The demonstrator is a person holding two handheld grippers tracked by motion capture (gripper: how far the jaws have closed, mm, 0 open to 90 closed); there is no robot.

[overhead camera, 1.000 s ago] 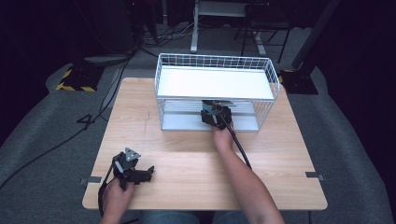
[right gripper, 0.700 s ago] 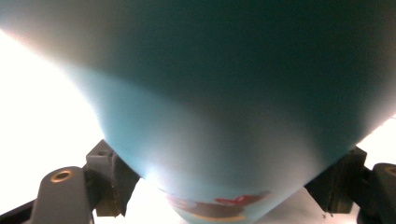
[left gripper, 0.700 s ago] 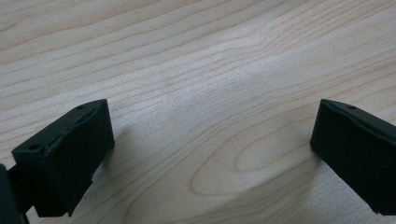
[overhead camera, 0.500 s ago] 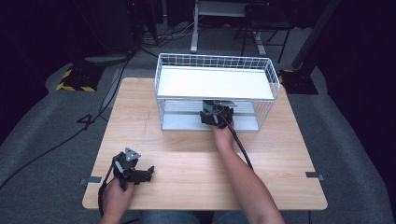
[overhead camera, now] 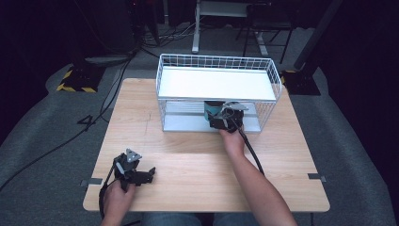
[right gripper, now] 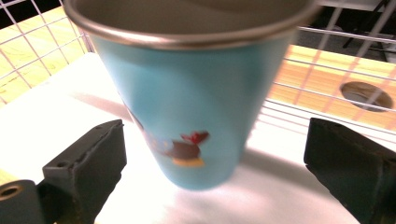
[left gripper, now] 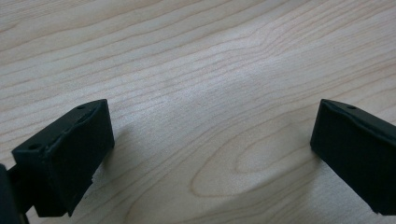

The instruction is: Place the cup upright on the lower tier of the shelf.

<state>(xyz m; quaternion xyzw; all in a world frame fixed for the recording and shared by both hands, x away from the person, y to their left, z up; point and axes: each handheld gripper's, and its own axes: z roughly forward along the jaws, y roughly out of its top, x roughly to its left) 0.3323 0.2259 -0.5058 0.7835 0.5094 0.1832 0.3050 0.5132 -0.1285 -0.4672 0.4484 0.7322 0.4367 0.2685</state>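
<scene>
While upright, the blue cup point(right gripper: 187, 93) opens upward.

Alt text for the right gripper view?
A blue cup with a small cartoon print stands upright on the white lower shelf of a wire rack, between the right gripper's open jaws, which have just been opening and do not touch it.

A wooden table point(overhead camera: 188, 155) carries a white wire rack point(overhead camera: 162, 94), whose lower shelf bears a blue cup point(right gripper: 191, 102)
</scene>
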